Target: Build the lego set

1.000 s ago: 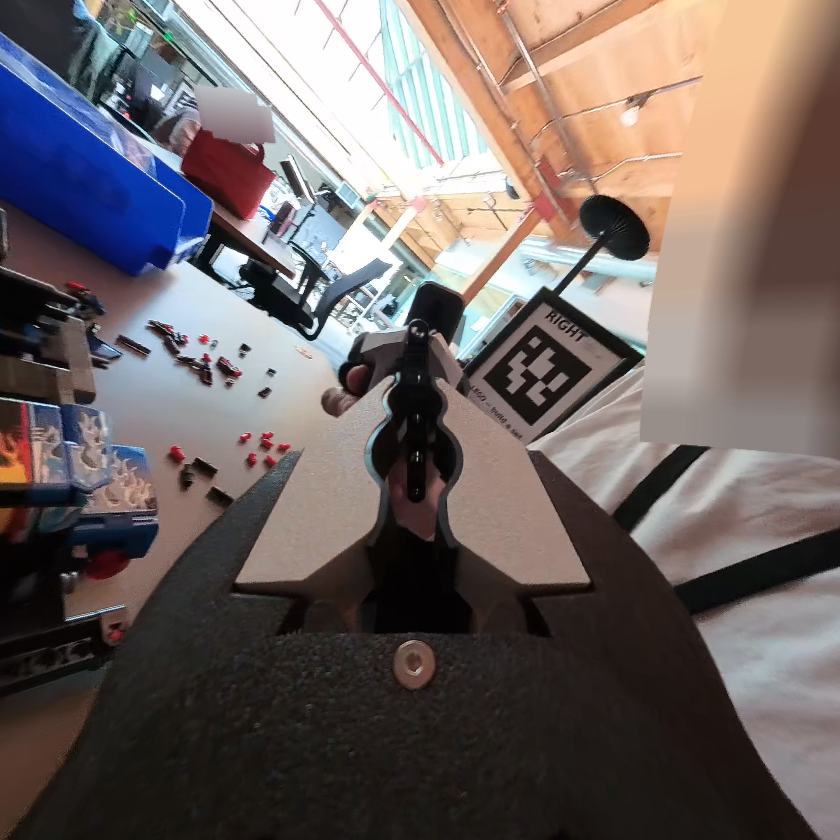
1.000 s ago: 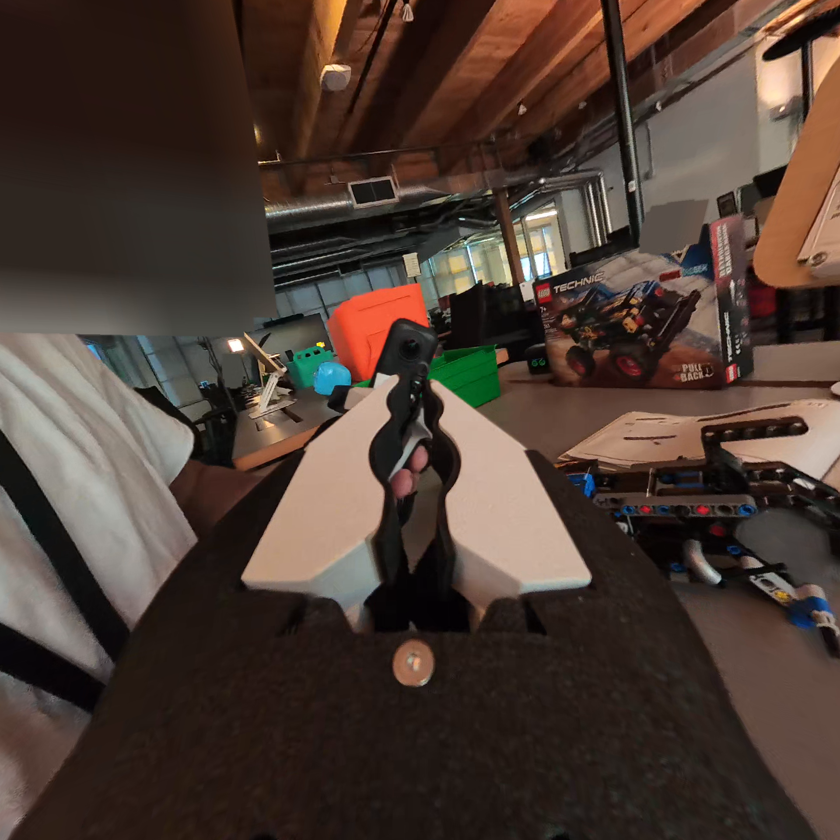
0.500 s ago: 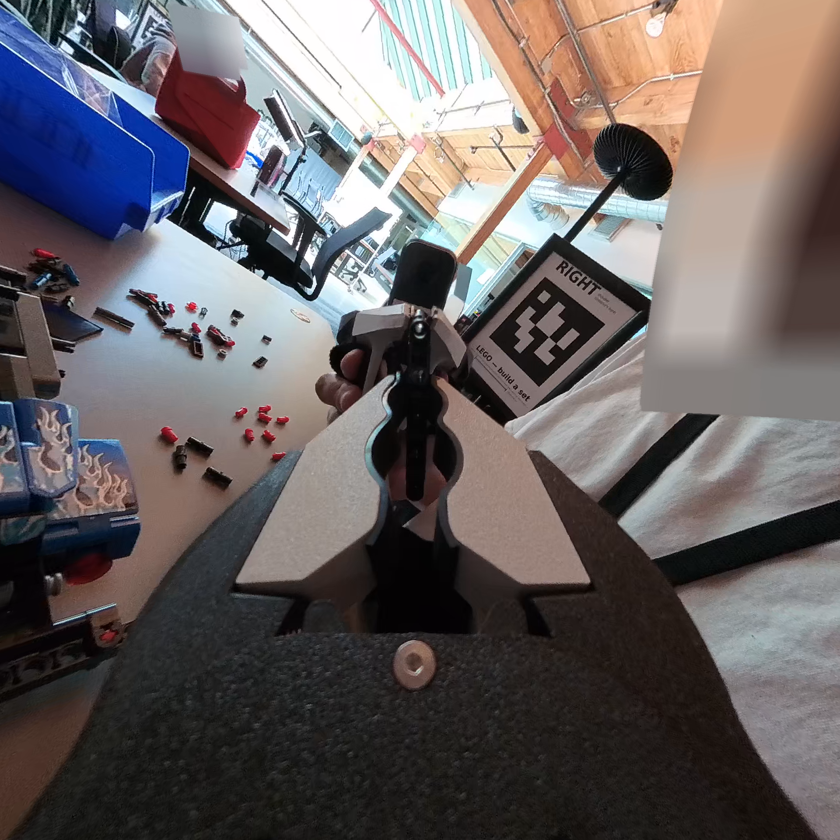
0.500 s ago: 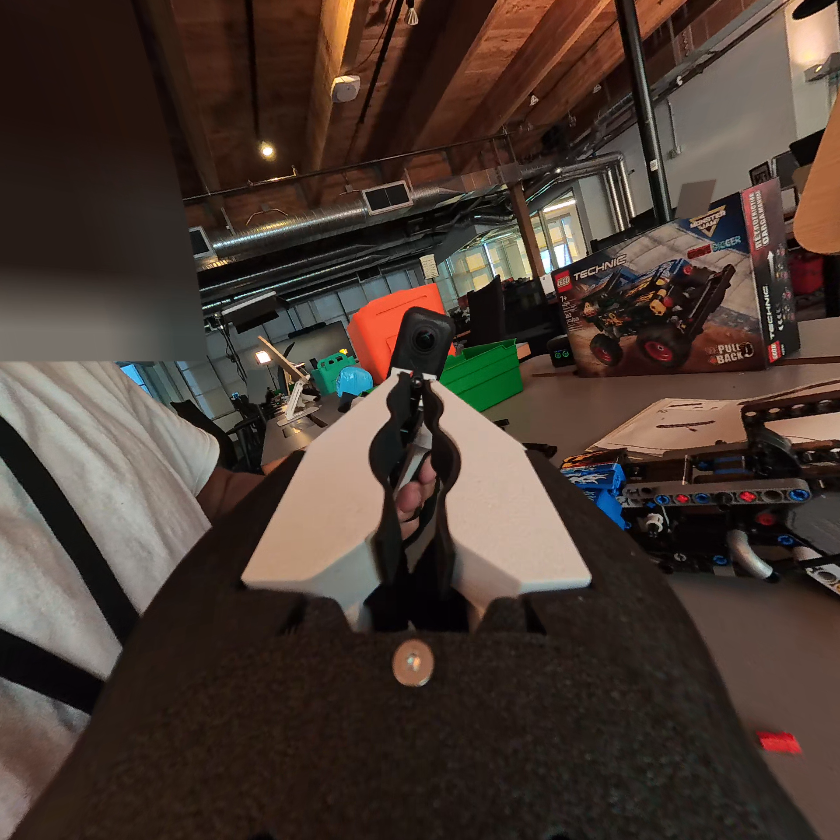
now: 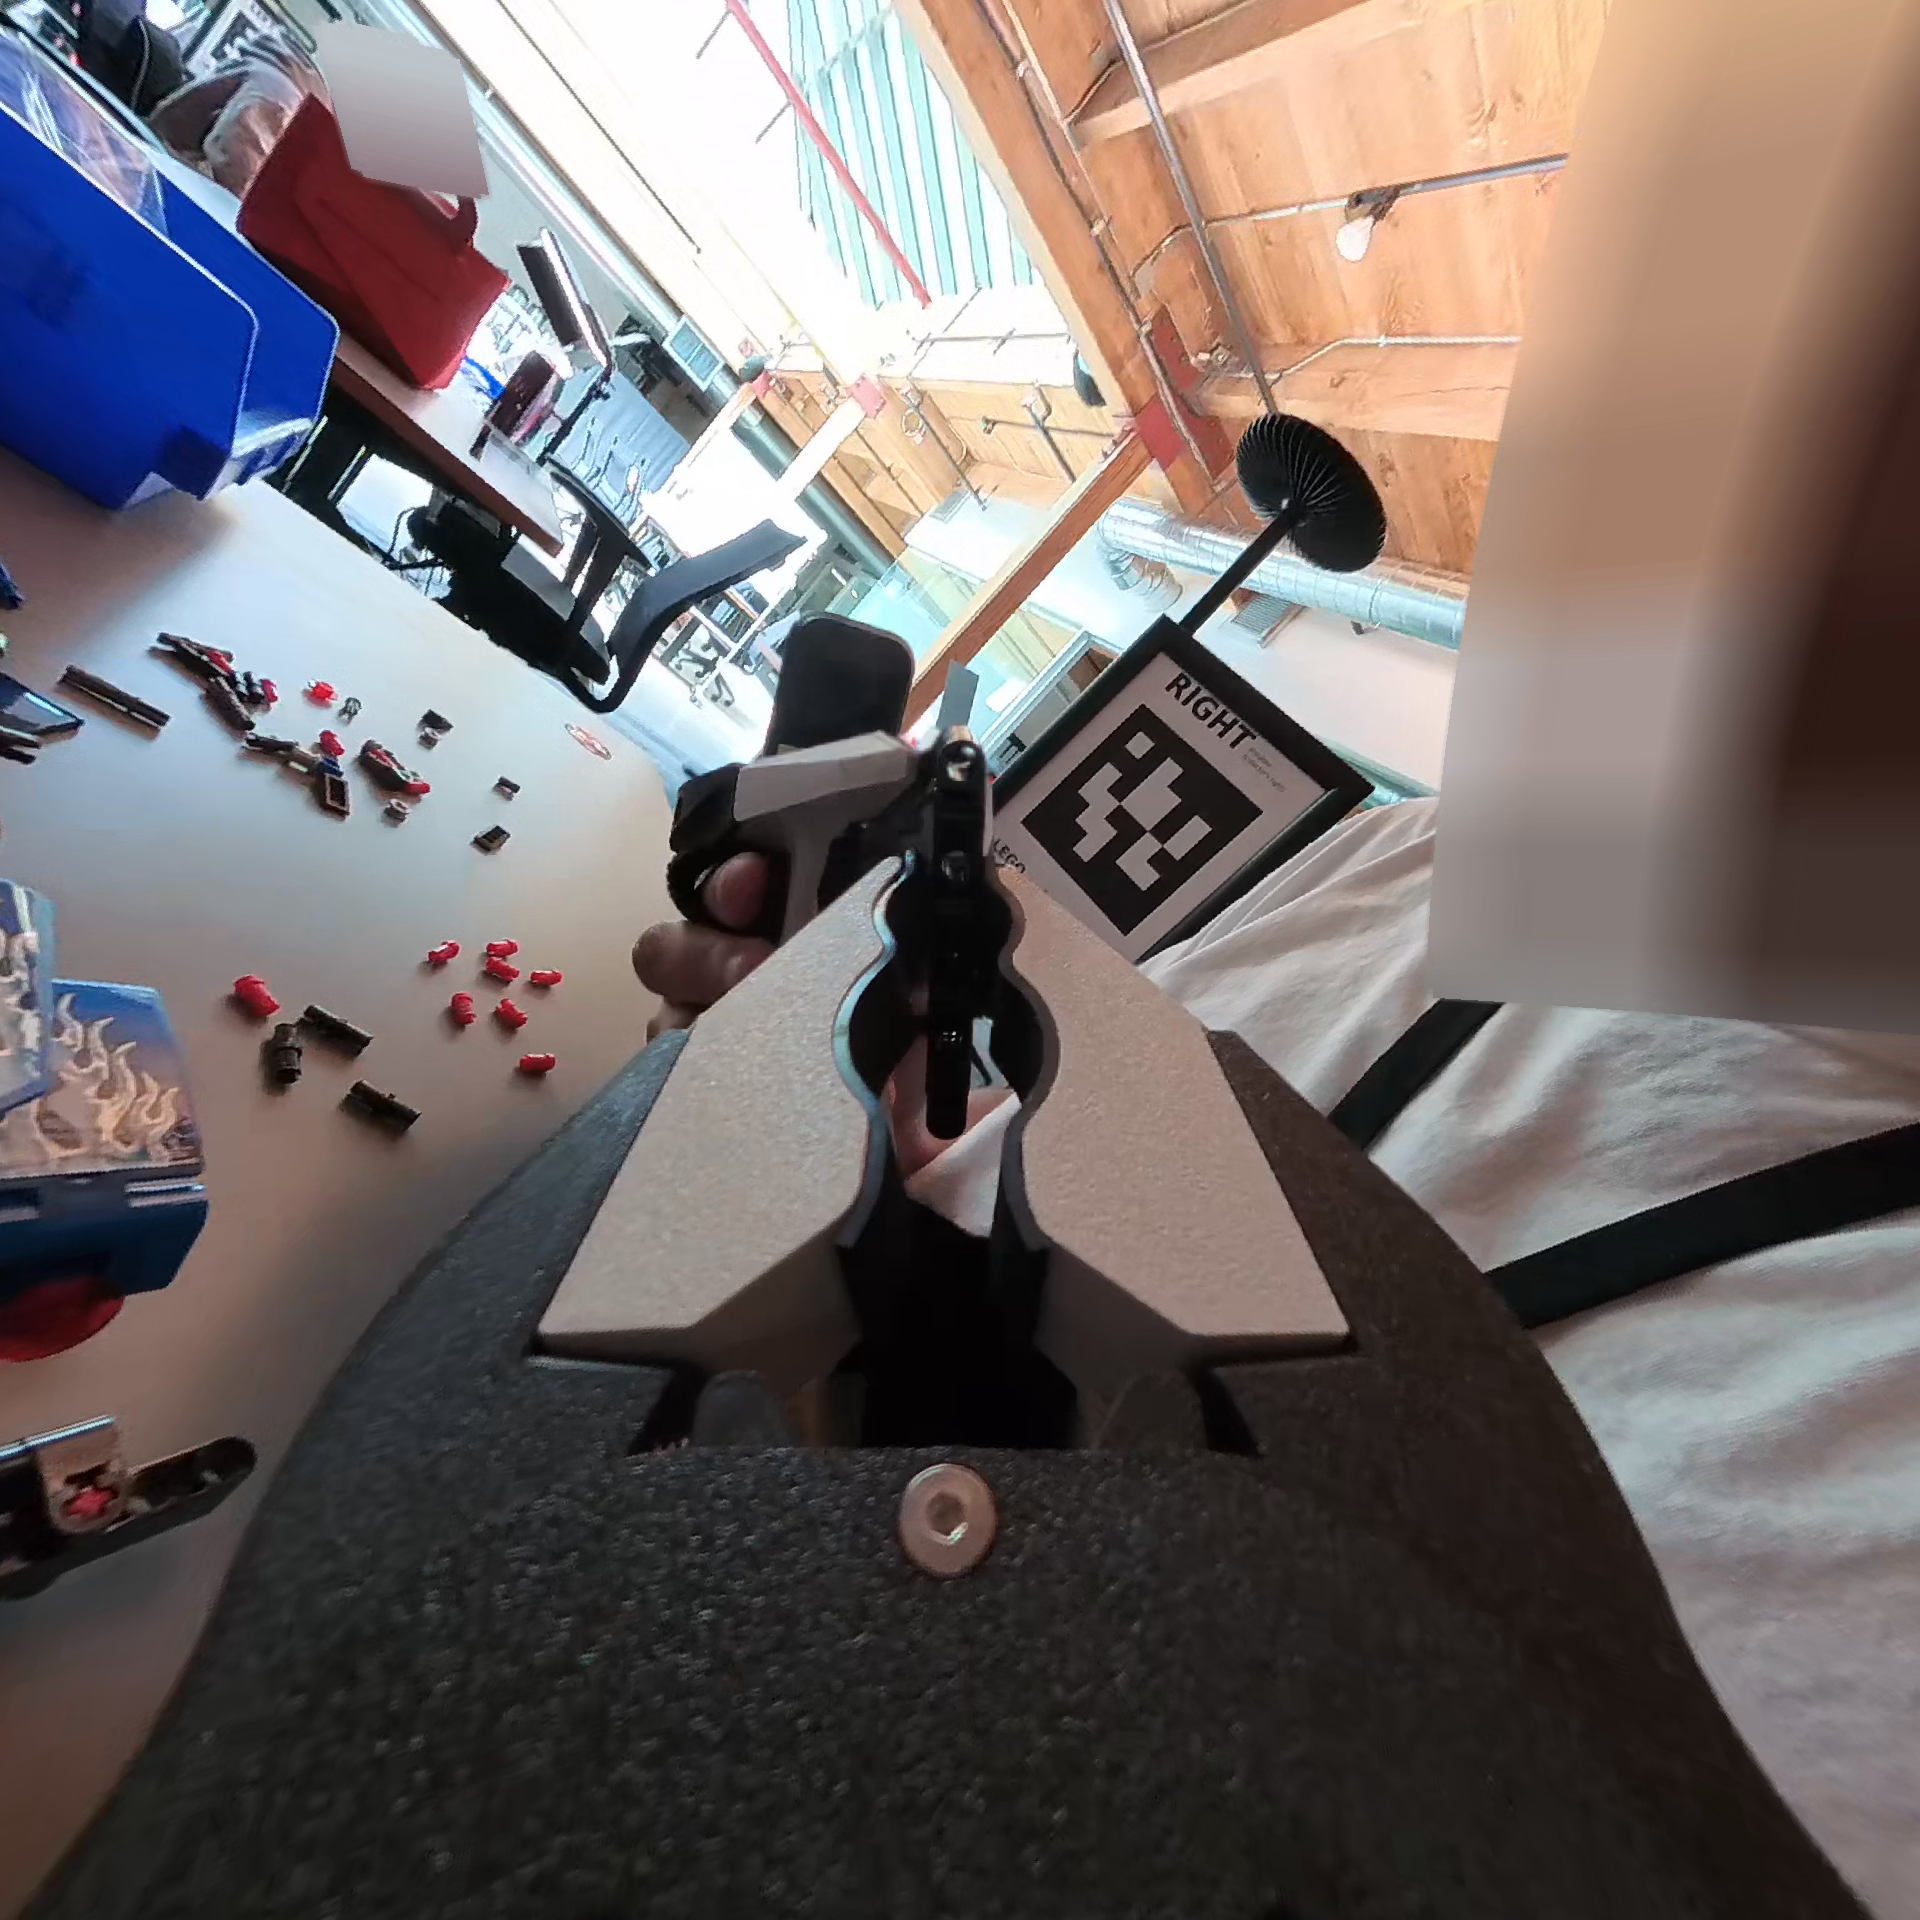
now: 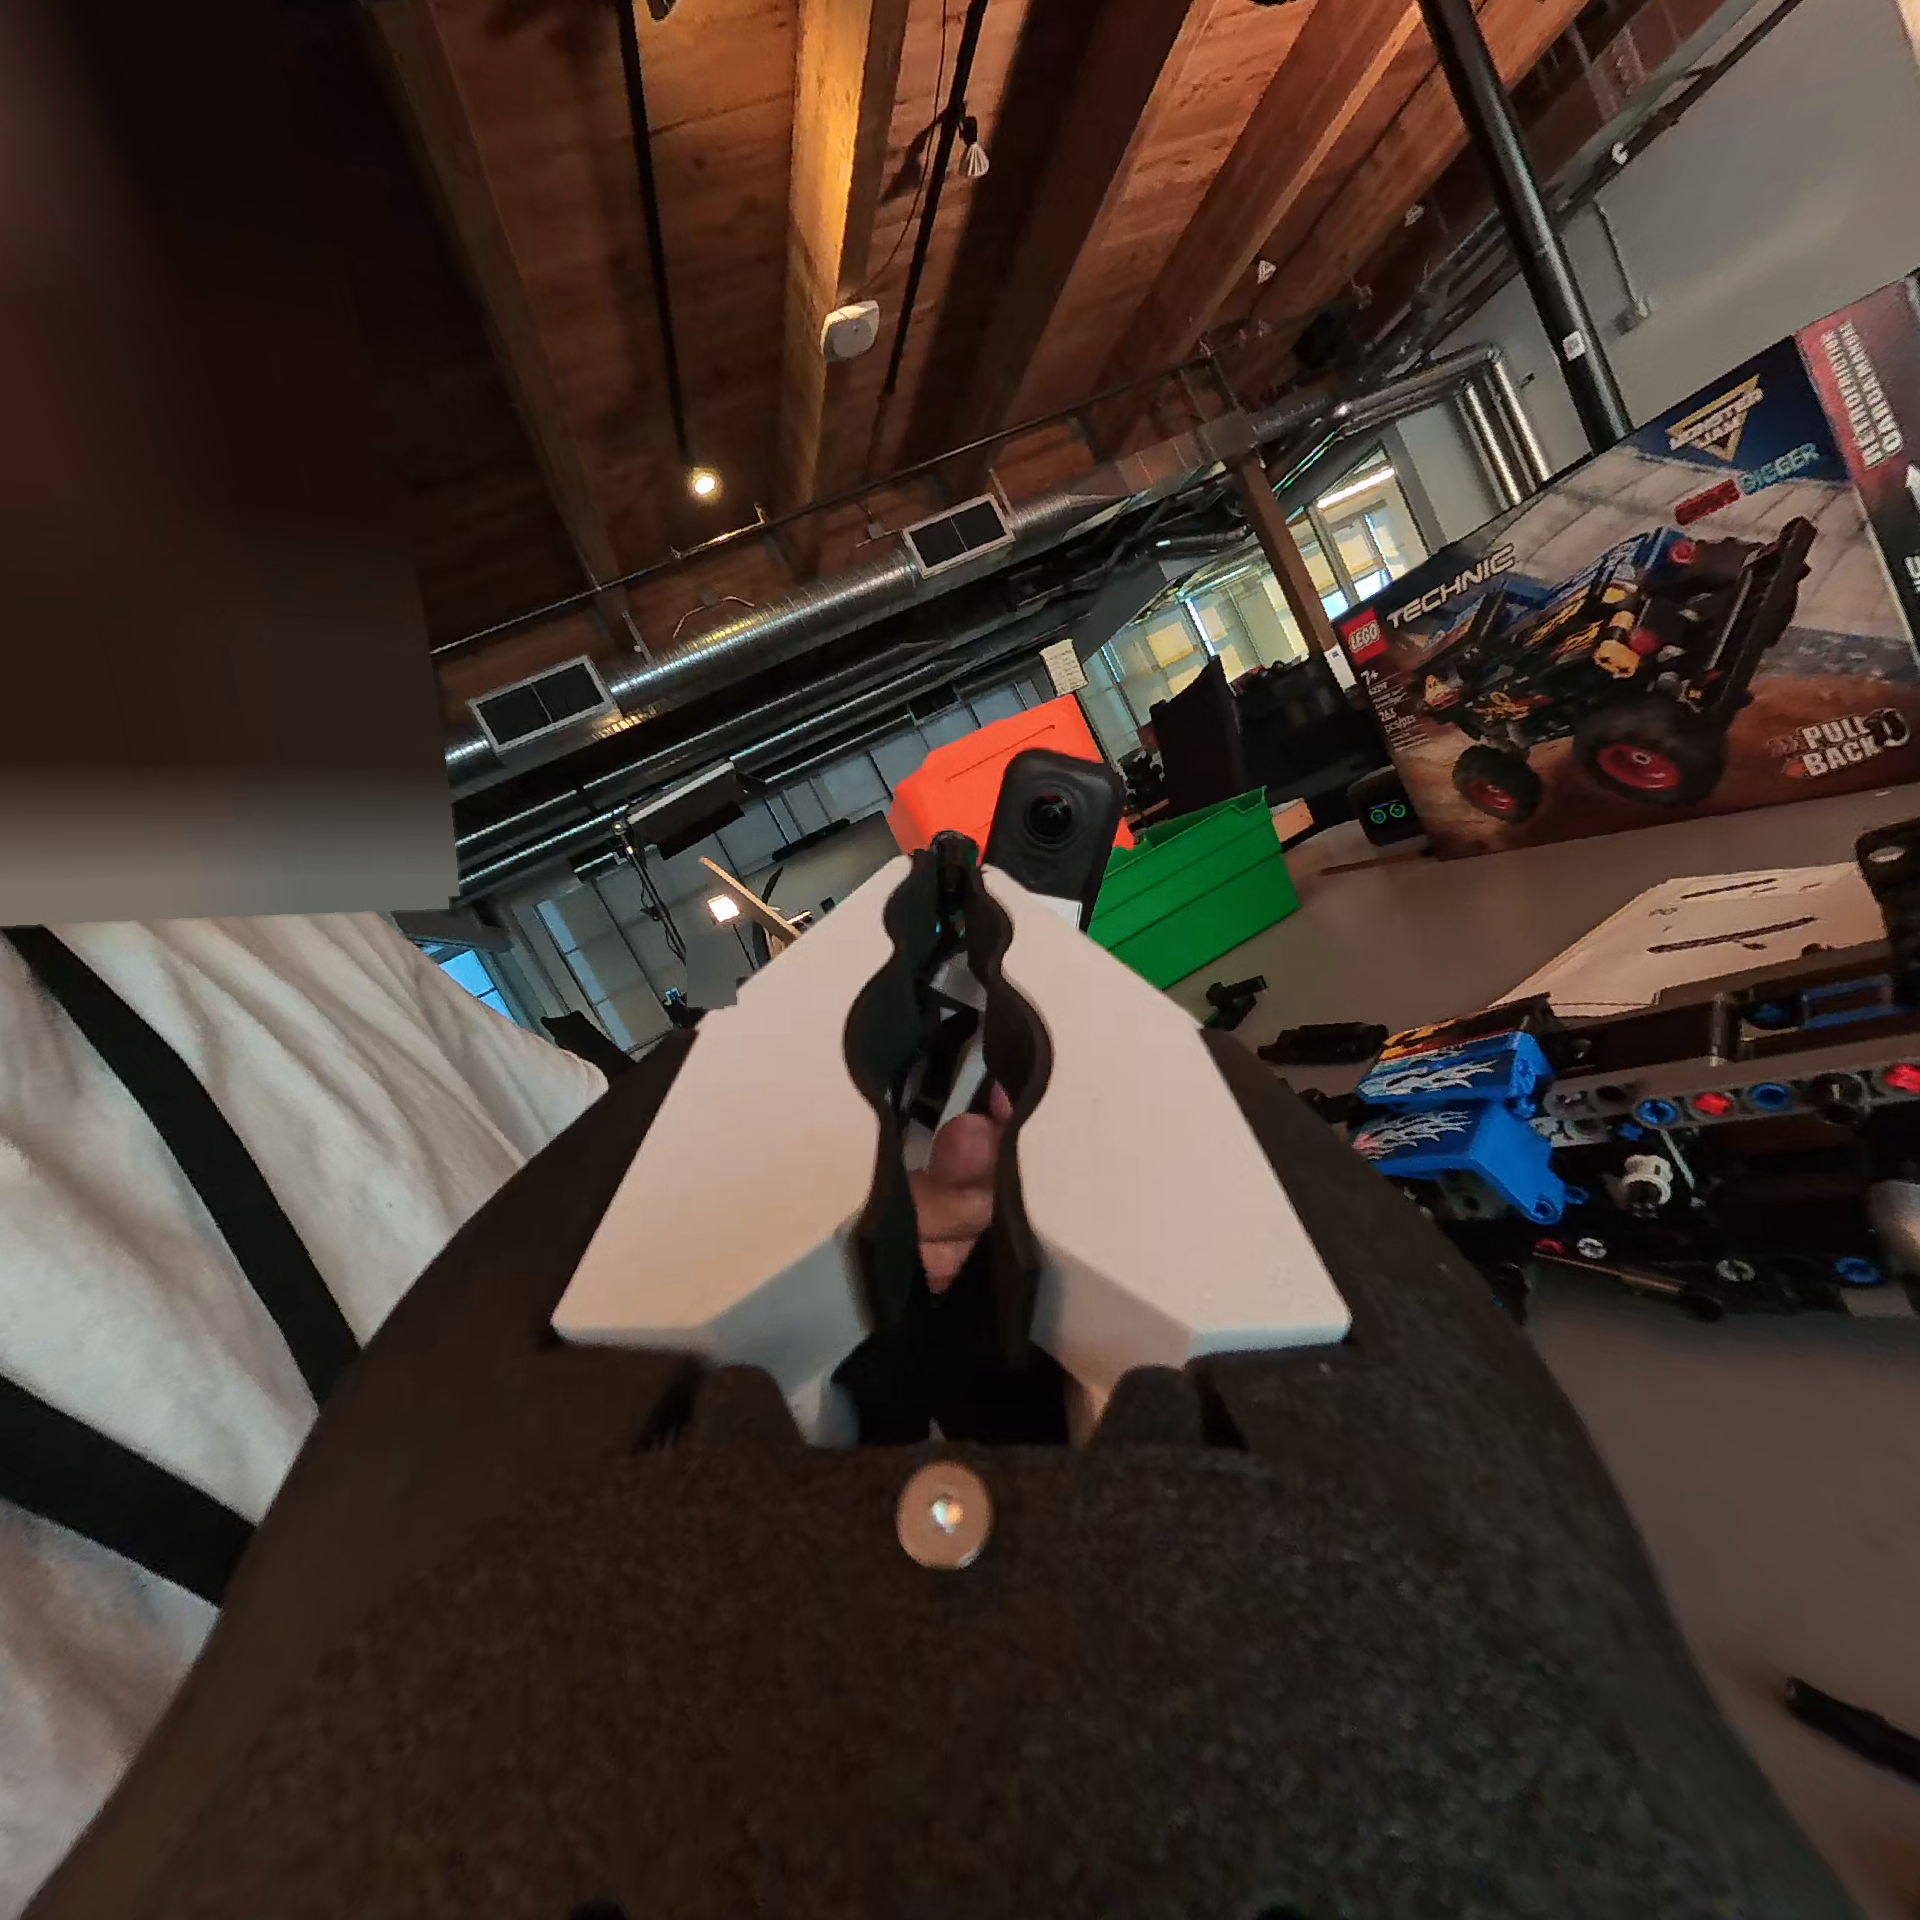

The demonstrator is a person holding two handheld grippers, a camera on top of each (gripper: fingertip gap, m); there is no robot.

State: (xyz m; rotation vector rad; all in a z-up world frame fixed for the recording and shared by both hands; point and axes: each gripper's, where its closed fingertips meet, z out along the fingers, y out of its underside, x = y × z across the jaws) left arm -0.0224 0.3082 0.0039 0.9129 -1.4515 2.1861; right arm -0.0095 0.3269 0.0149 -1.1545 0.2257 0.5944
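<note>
The left gripper (image 5: 948,883) has its white fingers drawn close, with only a slim scalloped gap between them. A thin black piece (image 5: 948,1070) runs along that gap, but whether the pads actually press on it cannot be told. The right gripper (image 6: 945,871) is closed to a similar narrow slit and appears to pinch the end of the same piece at its very tip, seen there end-on as a small dark nub. The two tools point at each other, nose to nose, above the person's white shirt (image 5: 1610,1143). Each view looks through its own gap to a finger of the hand (image 6: 961,1174) holding the opposite tool. Only the left wrist view shows the black-and-white marker board (image 5: 1164,821) mounted on the right gripper. The half-built truck model (image 6: 1455,1127) lies on the table (image 5: 260,883), well off to the side of both grippers and held by neither. In the left wrist view only its blue flame-printed panel shows at the frame edge, while the right wrist view shows its long studded chassis. Beyond the model, the left wrist view alone shows scattered red pins (image 5: 499,977) and dark bits, with a blue bin (image 5: 125,332) farther back. Behind the model, the right wrist view alone shows an open booklet (image 6: 1714,925), the set's box (image 6: 1621,665), a green bin (image 6: 1195,894) and an orange box (image 6: 977,764).
</note>
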